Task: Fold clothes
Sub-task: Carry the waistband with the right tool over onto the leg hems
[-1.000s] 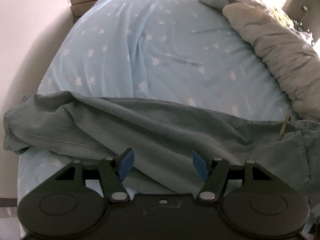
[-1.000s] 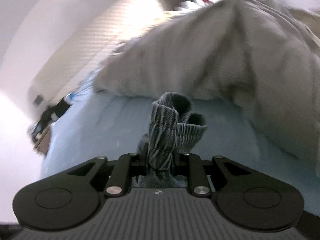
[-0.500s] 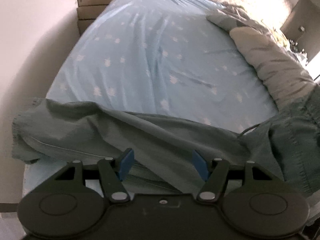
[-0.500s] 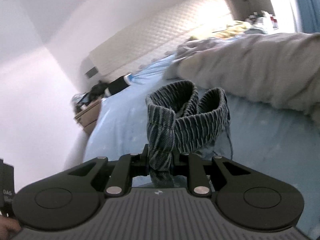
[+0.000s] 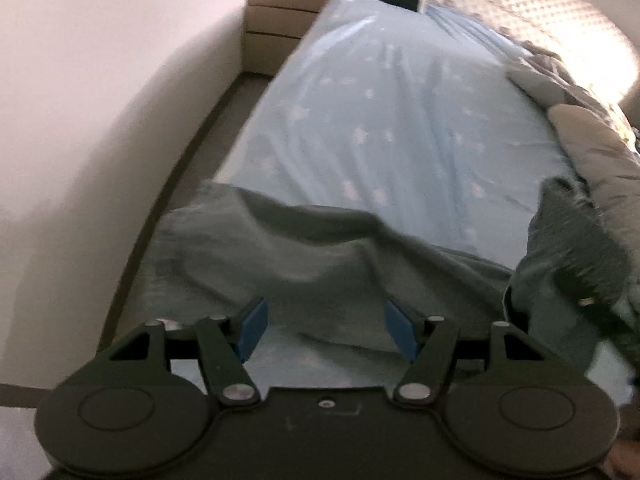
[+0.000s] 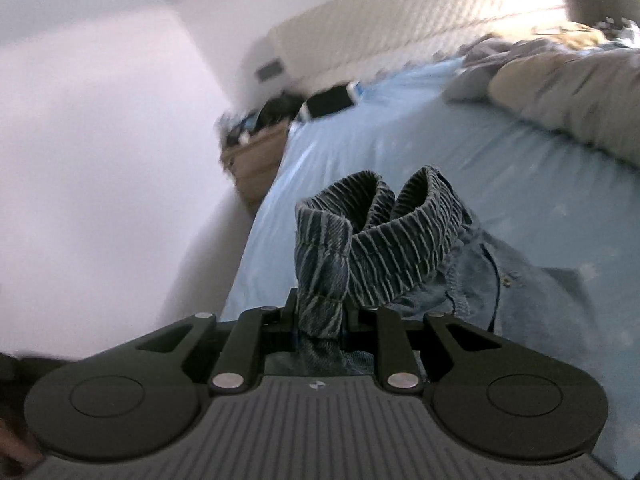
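The left tongs [image 5: 325, 326] are spread wide with nothing gripped, held above the crumpled grey-blue denim trousers [image 5: 288, 256] lying across the near end of the light-blue star-patterned bed sheet [image 5: 400, 120]. The right tongs [image 6: 322, 314] are clamped tight on the ribbed elastic waistband [image 6: 372, 240] of the trousers, which is lifted off the bed. Both views are blurred; the clamped fingertips are hidden by cloth.

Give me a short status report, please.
Left hand-held gripper open, empty, above denim trousers. Right hand-held gripper shut on elastic waistband, lifted off bed sheet. Grey duvet alongside, not blocking.
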Demonstrator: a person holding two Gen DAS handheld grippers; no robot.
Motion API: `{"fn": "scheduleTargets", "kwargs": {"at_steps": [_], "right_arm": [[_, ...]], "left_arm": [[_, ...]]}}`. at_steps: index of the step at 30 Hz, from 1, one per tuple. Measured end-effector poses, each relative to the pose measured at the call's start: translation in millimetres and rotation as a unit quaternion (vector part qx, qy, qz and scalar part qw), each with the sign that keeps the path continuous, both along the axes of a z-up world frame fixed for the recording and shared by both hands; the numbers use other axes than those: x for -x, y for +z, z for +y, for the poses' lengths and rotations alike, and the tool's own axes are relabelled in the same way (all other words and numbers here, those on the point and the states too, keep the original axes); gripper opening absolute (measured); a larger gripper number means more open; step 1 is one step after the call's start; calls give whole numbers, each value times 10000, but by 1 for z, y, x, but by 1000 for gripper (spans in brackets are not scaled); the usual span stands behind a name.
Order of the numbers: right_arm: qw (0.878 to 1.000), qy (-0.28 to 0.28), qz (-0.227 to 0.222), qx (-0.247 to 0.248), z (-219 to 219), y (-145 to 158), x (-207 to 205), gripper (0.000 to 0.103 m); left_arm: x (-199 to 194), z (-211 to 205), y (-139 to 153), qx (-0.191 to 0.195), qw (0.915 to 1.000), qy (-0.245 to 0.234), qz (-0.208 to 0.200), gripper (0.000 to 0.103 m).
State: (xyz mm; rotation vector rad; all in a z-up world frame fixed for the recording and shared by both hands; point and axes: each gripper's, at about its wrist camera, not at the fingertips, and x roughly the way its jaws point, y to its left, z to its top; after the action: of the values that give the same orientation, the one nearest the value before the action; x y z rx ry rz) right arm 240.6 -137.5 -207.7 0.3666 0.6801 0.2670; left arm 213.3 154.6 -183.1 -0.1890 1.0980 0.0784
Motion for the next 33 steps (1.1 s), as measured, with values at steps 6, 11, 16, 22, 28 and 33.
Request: {"fn": "scheduleTargets", "kwargs": {"at_steps": [6, 11, 16, 22, 28, 33], "right_arm": [[9935, 795, 386, 724, 52, -65, -20, 20], [9883, 1226, 739, 534, 52, -73, -21, 48], [9890, 1260, 744, 212, 20, -49, -8, 59], [9935, 538, 1001, 29, -79, -39, 1, 64], [9859, -225, 1622, -333, -189, -70, 1, 65], [9695, -428, 2116, -1160, -248, -111, -4, 73]], "left_arm": [[9, 42, -7, -128, 9997, 170, 140, 62], [6, 45, -5, 26, 9998, 177, 116, 62], [-10, 8, -7, 318, 9994, -139, 19, 63], [-31, -67, -28, 274, 9976, -630, 108, 64], [-45, -124, -67, -77, 9960, -772, 439, 64], [-51, -144, -97, -504, 9929, -580, 910, 64]]}}
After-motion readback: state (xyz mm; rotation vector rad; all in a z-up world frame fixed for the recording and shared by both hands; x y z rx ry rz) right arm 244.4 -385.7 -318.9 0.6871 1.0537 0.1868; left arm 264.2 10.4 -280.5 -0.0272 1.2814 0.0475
